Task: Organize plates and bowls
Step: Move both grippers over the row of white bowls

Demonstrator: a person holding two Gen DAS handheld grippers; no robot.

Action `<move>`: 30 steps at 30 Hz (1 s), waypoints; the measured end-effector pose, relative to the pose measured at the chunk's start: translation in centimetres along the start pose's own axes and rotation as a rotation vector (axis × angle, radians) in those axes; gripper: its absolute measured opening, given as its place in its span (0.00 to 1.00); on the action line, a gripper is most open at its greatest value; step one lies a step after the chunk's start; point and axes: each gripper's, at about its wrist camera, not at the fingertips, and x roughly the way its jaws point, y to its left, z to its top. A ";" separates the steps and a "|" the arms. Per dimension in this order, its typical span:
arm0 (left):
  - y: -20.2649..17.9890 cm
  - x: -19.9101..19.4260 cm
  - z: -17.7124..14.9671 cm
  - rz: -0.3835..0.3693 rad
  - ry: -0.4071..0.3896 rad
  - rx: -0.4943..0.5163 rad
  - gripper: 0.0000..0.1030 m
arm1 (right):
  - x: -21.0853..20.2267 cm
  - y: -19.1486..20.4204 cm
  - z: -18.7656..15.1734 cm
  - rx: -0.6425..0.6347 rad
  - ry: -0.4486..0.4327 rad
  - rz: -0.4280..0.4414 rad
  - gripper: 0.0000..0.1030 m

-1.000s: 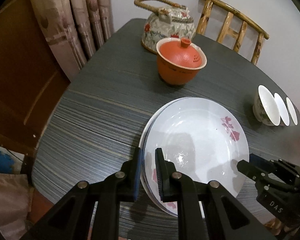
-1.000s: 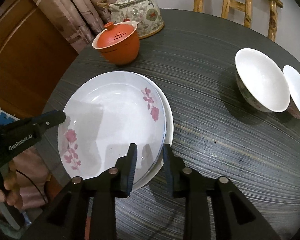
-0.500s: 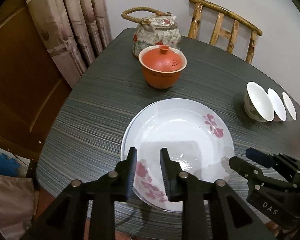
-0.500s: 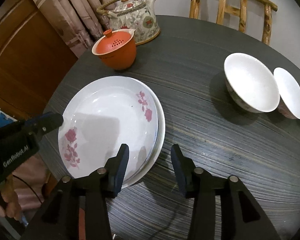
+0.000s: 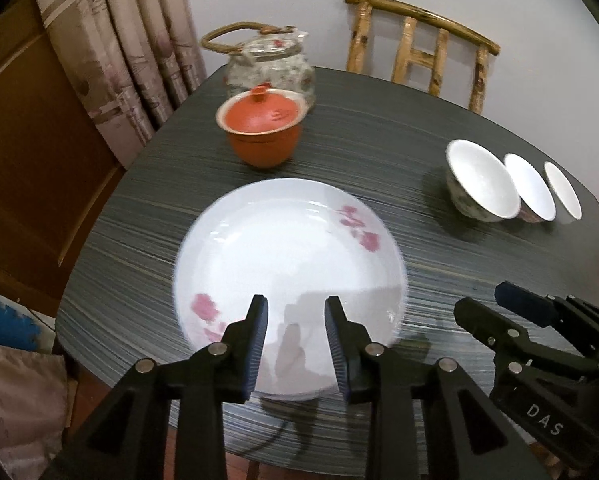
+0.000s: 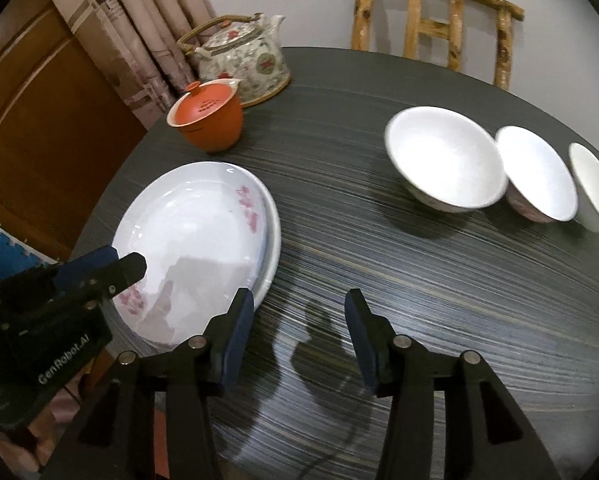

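A: Where are the dishes?
B: Stacked plates [image 6: 195, 236] lie near left on the counter [image 6: 419, 280]; three bowls [image 6: 443, 160] line up far right.
A: And the tools?
B: Both gape, empty. The right tool [image 6: 299, 320] is nearer the bowls; the left tool [image 5: 295, 332] hangs over the plates.

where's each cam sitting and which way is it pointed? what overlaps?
Left wrist: on the left gripper, open above the plates' near rim, facing across the table to the chair; right gripper shows at right.
Right wrist: on the right gripper, open over bare table right of the plates, same heading; left gripper shows at left.
Shared: plates, red cup, teapot, three bowls, chair.
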 end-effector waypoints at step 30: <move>-19.2 -0.3 8.8 -0.222 0.007 0.222 0.30 | -10.3 -27.0 -0.9 0.277 -0.089 -0.266 0.43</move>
